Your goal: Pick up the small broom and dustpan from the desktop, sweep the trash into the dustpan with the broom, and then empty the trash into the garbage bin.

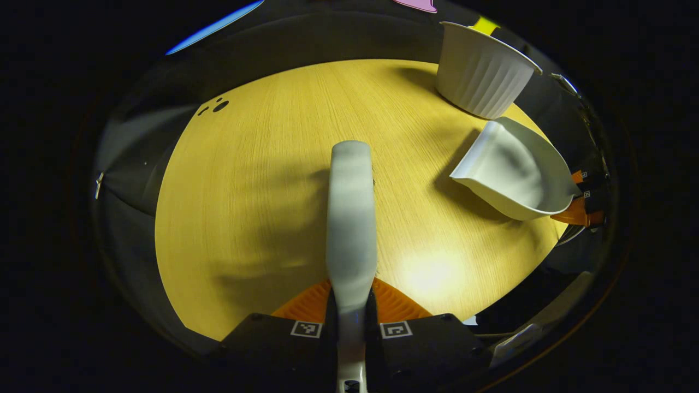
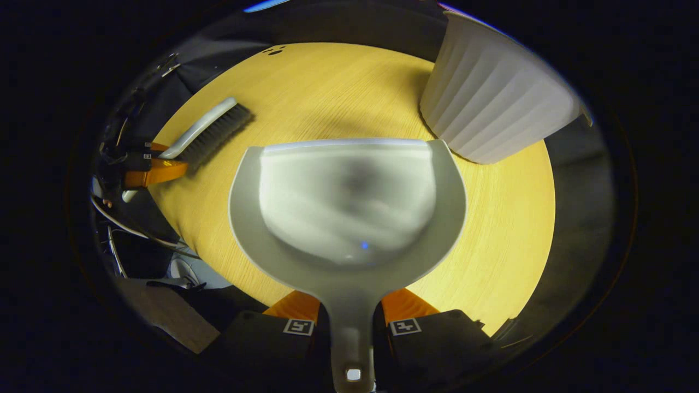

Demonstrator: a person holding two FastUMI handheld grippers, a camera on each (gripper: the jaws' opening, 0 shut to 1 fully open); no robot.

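jaws of the left gripper (image 1: 349, 314) are clenched on the broom (image 1: 351, 218) handle, its long axis pointing straight ahead over the worktop (image 1: 262, 180). jaws of the right gripper (image 2: 349, 314) are clenched on the dustpan (image 2: 349, 202) handle, pan mouth forward. the garbage bin (image 2: 494, 98) is seen just ahead-right of the dustpan, nearer the right hand. no trash can be made out.

Round wooden table (image 1: 262, 180), cables (image 2: 123, 229) beside its edge
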